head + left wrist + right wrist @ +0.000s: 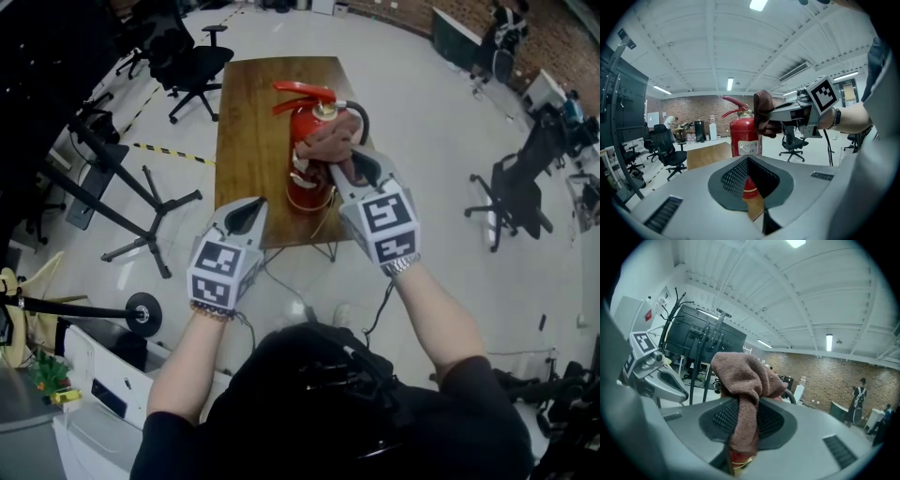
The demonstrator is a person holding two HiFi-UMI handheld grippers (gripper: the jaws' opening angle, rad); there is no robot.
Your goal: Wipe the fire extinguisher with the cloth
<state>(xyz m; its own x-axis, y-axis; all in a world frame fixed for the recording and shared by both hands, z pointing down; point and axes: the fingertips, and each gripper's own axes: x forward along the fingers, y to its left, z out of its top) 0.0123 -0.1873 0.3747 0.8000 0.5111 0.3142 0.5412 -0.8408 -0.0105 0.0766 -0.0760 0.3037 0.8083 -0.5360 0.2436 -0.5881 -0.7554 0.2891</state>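
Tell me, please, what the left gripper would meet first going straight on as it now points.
Most likely the red body of the fire extinguisher, which stands dead ahead of the shut jaws of the left gripper; the gap is hard to judge.

Both arms stretched forward. Left gripper nearer the body, jaws closed together, nothing between them. Right gripper further out, jaws pinching the cloth.

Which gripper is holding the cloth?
The right gripper: its jaws pinch the brown cloth up at the top of the fire extinguisher. The left gripper has its jaws shut on nothing, short of the extinguisher.
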